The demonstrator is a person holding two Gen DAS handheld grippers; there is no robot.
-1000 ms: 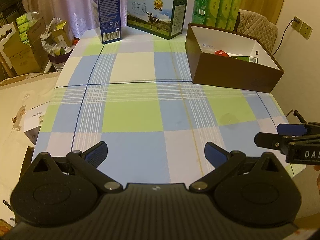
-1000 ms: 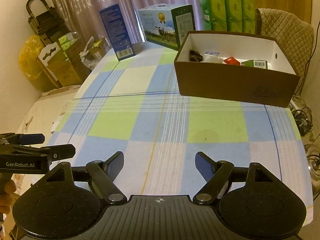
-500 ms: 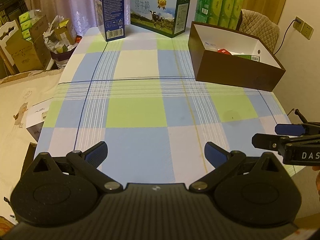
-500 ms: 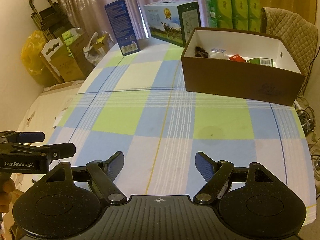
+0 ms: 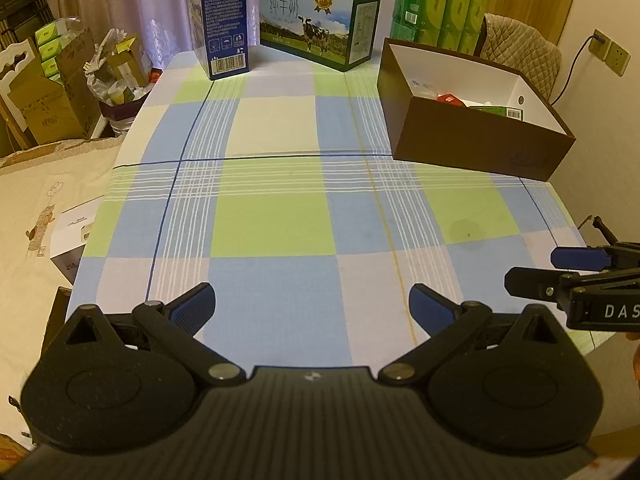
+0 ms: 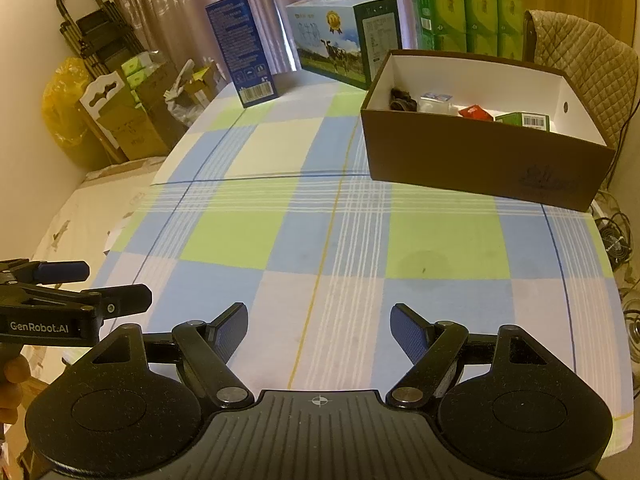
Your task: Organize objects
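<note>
Both my left gripper (image 5: 312, 306) and right gripper (image 6: 319, 330) were spread and empty; the brown box (image 6: 480, 168) lay ahead-right, nearer my right gripper.

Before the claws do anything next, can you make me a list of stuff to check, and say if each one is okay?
1. Left claw open and holding nothing: ok.
2. Right claw open and holding nothing: ok.
3. Brown box open on top, with small things already inside: ok.
4. Loose small things left on the checked tablecloth to tidy: cannot tell, none show in front of the claws.
5. Blue box and milk carton standing upright at the far edge: ok.
6. The two claws apart, not bumping: ok.
</note>
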